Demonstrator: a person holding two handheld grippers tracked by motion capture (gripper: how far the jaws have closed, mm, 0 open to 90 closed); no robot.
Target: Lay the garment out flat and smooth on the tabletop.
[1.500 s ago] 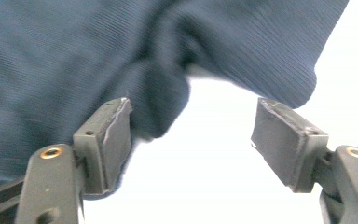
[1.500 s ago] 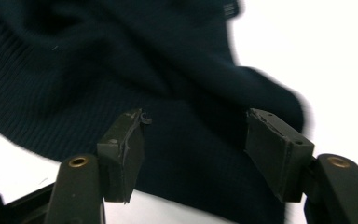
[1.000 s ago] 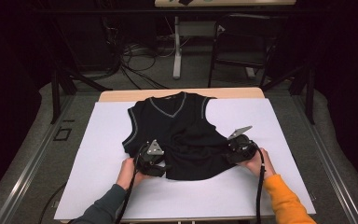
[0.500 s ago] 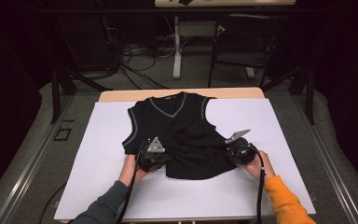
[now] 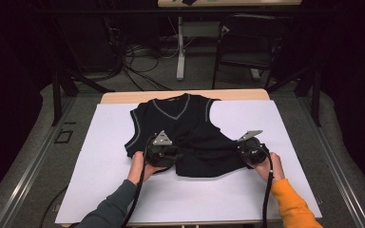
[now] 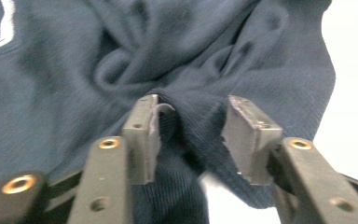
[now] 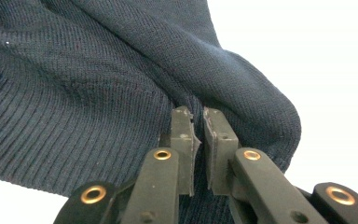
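The person's forearms enter from the near edge of the table, one in a grey-green sleeve on the left and one in an orange sleeve on the right. The left gripper sits at the lower left part of the dark sleeveless sweater; its jaws have just been opening and now stand apart, with a ridge of the ribbed hem lying between them, the left pad against the fabric and the right pad clear of it, so the cloth is released rather than pinched. The right gripper is at the sweater's lower right corner, its jaws drawn nearly together and clamped on a fold of the ribbed hem. In the high view, the left gripper and right gripper are well apart, each at one end of the bunched hem. The sweater lies front up on the white sheet covering the table, its V-neck with pale trim pointing to the far edge, its lower part rumpled. Beyond the table stand a dark chair and loose cables on the floor.
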